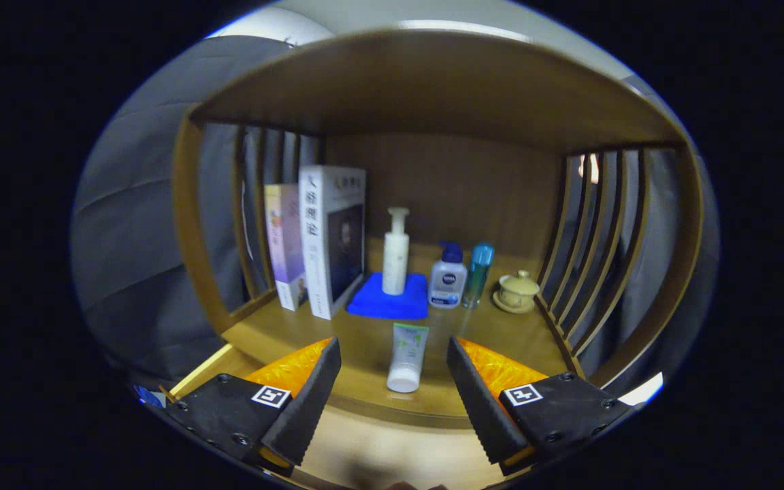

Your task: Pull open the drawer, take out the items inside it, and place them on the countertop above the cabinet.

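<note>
the tongs (393, 371) are apart, with nothing pressed between the two fingers (310, 395). a small tube (407, 357) stands on its white cap right between the fingers, a little ahead of them, and it touches neither one. the tube sits on the countertop (365, 344), near its front edge.

beyond the tube, farther from the tongs, a blue cloth (388, 305) lies flat on the countertop. a tall white pump bottle (396, 252) stands upright on the cloth. just beside the cloth, ahead of the right finger, stands a short bottle (448, 275) with a dark blue pump. a thin teal bottle (478, 274) stands just next to it. further to that side sits a small lidded cup (518, 288) on a saucer, near the slatted side wall.

ahead of the left finger two books (316, 238) stand upright, side by side, close to the other slatted wall. the cloth touches the foot of the nearer book.

below the fingers you can see a pale wooden part (392, 449), under the front edge of the countertop. it looks like the drawer, but i cannot tell for sure, and i cannot tell what is in it.
</note>
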`<state>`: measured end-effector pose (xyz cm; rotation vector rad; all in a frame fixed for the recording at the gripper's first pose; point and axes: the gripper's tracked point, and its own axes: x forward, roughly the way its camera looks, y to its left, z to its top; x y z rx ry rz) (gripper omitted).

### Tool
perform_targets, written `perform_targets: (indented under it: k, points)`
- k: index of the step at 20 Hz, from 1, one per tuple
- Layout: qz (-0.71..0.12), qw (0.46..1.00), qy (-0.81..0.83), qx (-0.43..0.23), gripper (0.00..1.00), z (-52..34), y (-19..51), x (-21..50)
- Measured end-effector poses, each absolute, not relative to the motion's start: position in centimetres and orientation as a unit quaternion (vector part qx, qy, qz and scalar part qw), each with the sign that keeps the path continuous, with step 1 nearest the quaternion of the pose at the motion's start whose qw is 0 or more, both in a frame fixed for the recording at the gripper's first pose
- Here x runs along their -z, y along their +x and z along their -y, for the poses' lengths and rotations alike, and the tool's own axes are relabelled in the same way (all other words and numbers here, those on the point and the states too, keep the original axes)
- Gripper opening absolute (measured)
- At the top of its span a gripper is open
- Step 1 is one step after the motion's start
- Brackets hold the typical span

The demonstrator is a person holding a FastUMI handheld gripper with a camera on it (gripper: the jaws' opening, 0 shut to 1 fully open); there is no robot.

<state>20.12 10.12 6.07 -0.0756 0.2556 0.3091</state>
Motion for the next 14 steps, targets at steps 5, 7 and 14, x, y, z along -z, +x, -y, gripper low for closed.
perform_targets:
  k: [5, 7, 14]
  points:
    - [-0.013, 0.986, -0.032, -0.163, 1.00, -11.0, 12.8, -8.8]
    - [0.019, 0.988, -0.035, -0.148, 1.00, -10.8, 10.0, -8.7]
    - [0.042, 0.994, -0.010, -0.104, 1.00, -9.9, 2.0, -3.2]
